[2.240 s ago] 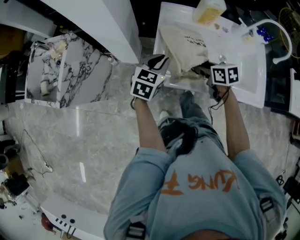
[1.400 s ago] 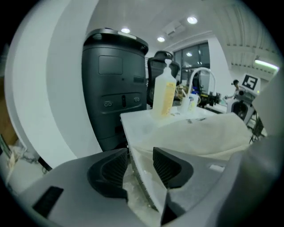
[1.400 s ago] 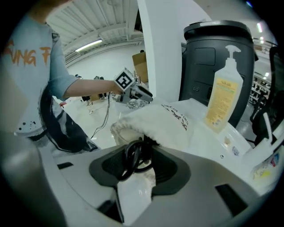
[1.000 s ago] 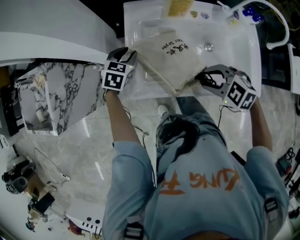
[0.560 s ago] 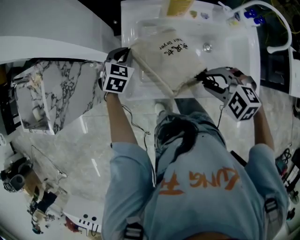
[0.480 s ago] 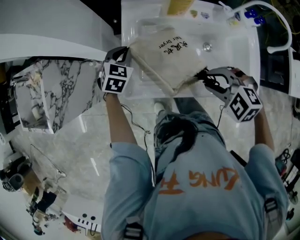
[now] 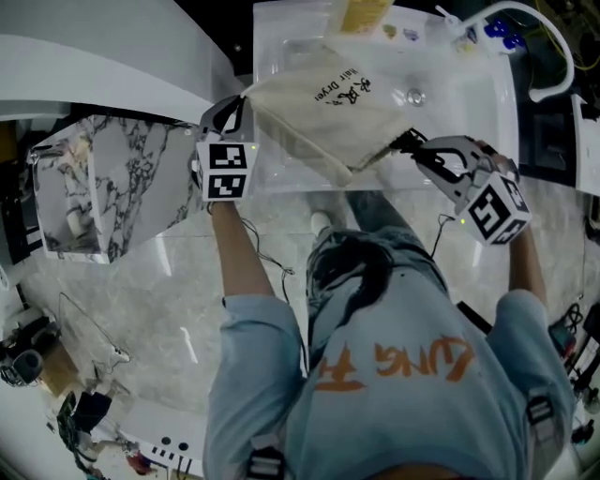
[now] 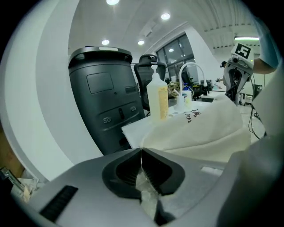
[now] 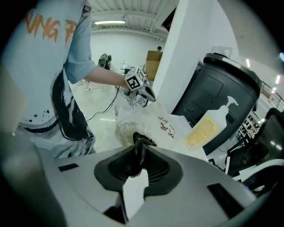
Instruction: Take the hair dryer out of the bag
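So the cream bag (image 7: 328, 103) is stretched over the white surface (image 7: 478, 122), with one corner pinched tight in the left claw (image 7: 244, 98). The right claw (image 7: 405, 142) is being closed on a black cord (image 9: 138, 141) poking out of the bag's open end. The hair dryer itself is hidden; only that cord is shown.

A yellow pump bottle (image 7: 364, 11) stands at the far edge of the white surface (image 7: 469, 103), near a dark grey bin (image 8: 104, 97). A marble-patterned panel (image 7: 122, 178) stands at the left.
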`<control>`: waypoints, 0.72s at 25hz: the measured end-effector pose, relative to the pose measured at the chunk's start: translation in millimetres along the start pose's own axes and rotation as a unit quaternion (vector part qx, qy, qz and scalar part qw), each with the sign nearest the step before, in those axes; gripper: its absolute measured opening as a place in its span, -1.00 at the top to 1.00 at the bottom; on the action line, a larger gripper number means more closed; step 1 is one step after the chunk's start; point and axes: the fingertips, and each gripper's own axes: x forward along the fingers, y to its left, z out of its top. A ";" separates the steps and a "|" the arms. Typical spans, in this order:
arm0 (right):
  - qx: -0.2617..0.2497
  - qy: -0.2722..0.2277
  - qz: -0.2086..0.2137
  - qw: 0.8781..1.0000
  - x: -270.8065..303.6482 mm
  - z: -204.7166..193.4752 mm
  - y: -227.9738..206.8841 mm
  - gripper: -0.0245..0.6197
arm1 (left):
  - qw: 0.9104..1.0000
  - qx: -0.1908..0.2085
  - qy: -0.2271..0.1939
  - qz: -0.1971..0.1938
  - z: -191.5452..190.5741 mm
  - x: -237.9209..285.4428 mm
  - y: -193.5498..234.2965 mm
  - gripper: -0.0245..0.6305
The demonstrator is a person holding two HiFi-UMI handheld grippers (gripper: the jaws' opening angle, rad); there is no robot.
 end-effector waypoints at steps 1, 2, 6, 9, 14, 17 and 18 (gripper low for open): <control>0.002 -0.006 -0.003 1.000 -3.2 5.8 1.9 0.74 | 1.000 -0.001 0.003 0.003 -3.1 -2.4 0.2 0.90; -0.002 -0.008 -0.005 1.000 -6.9 11.4 4.5 0.75 | 1.000 -0.004 0.007 0.007 -6.8 -3.8 0.2 0.90; -0.049 0.010 -0.004 0.999 -21.3 28.6 17.8 0.76 | 0.999 -0.018 0.021 0.030 -18.7 1.2 0.4 0.90; -0.087 0.023 0.000 0.996 -29.8 41.0 29.8 0.76 | 0.998 -0.040 0.019 0.047 -21.9 10.3 1.1 0.90; -0.122 0.032 0.004 0.992 -40.2 54.1 46.4 0.76 | 0.994 -0.070 0.018 0.080 -15.0 28.8 6.7 0.90; -0.123 0.037 0.001 0.992 -47.3 51.8 52.2 0.76 | 0.990 -0.085 0.024 0.111 -12.4 30.3 20.9 0.90; -0.119 0.039 -0.002 0.992 -49.6 49.5 52.1 0.76 | 0.988 -0.091 0.026 0.120 -12.7 28.3 27.0 0.90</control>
